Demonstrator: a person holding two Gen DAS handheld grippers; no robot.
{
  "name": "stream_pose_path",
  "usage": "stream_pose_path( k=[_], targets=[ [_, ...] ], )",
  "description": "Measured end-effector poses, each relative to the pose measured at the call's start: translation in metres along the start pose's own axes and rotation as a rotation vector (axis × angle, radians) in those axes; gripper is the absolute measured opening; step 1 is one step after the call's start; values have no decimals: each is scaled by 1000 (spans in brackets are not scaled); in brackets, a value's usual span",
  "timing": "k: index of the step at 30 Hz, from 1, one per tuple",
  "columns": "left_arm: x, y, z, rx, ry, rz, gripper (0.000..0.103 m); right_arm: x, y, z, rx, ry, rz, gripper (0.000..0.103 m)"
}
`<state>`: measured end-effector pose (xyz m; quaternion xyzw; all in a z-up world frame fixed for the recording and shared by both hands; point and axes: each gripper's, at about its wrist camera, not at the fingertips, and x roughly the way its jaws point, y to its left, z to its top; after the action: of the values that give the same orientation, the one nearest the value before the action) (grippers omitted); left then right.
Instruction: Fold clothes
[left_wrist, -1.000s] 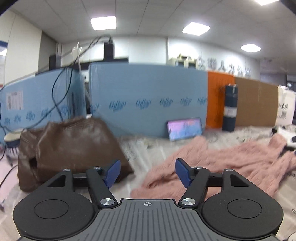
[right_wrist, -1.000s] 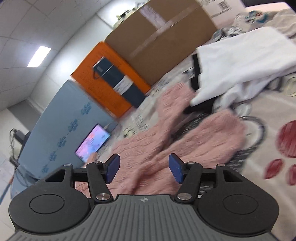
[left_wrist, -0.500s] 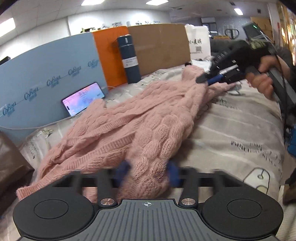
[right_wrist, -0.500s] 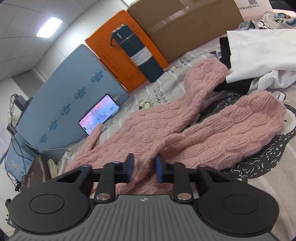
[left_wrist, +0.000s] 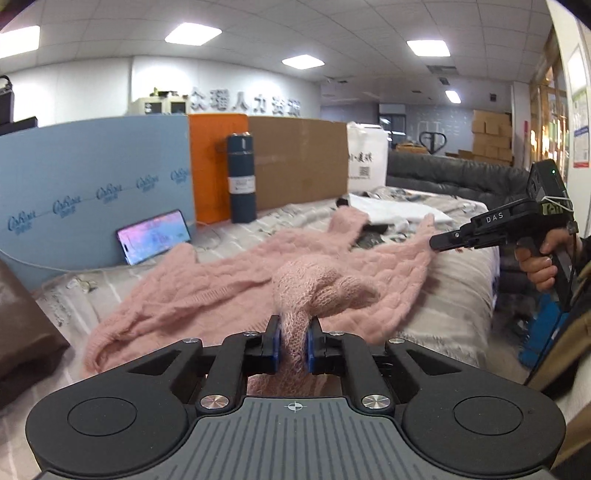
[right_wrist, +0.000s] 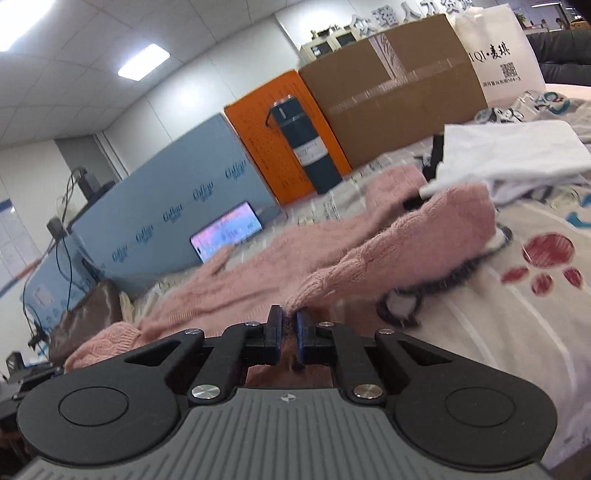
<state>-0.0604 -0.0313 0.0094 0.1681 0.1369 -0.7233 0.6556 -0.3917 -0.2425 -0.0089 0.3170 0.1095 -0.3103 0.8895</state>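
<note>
A pink cable-knit sweater (left_wrist: 229, 284) lies spread across the printed bed cover (left_wrist: 458, 295). My left gripper (left_wrist: 293, 345) is shut on a bunched edge of the sweater and holds it lifted a little. My right gripper (right_wrist: 289, 334) is shut on another edge of the same sweater (right_wrist: 406, 243), near one sleeve. In the left wrist view the right gripper (left_wrist: 437, 242) shows at the sweater's far right edge, held by a hand.
White folded clothes (right_wrist: 517, 155) lie at the far right of the bed. A dark blue flask (left_wrist: 242, 179), a lit phone (left_wrist: 153, 234), blue, orange and cardboard panels stand along the back. A brown bag (left_wrist: 18, 321) sits at the left.
Both grippers went from open above the sweater to shut on its edges. The left gripper swung from the brown bag toward the sweater and now lifts a bunch of it.
</note>
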Motion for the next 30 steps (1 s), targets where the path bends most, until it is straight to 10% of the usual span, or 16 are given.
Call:
stream_pose_path(
  k=[6,8,11,13,15,21,27,30],
  targets=[
    [11,-9,-17,24,88,-5,16,-13,-8,-20,-31,57,-23,10],
    [9,-11,-21,35,97,-22,17,-20,-18,-17,1,20,-50,26],
    [-3,-9,-22,20,44,-51,38,-30,-38,-5,90,-62,-68,50],
    [-10,-5,-15,-22,-33,-50,74,-31,-54,7,171,-119,-74,72],
    [-12,-1,-8,-67,-105,-44,79,-26,-72,19,267,-156,-92,75],
    [20,9,5,-203,-101,-16,83,4,-118,38,505,-152,-196,69],
    [45,15,-2,-220,-8,32,83,25,-134,43,518,-142,-187,19],
    [46,19,-5,-234,-6,49,83,21,-136,46,485,-231,-126,9]
  ],
)
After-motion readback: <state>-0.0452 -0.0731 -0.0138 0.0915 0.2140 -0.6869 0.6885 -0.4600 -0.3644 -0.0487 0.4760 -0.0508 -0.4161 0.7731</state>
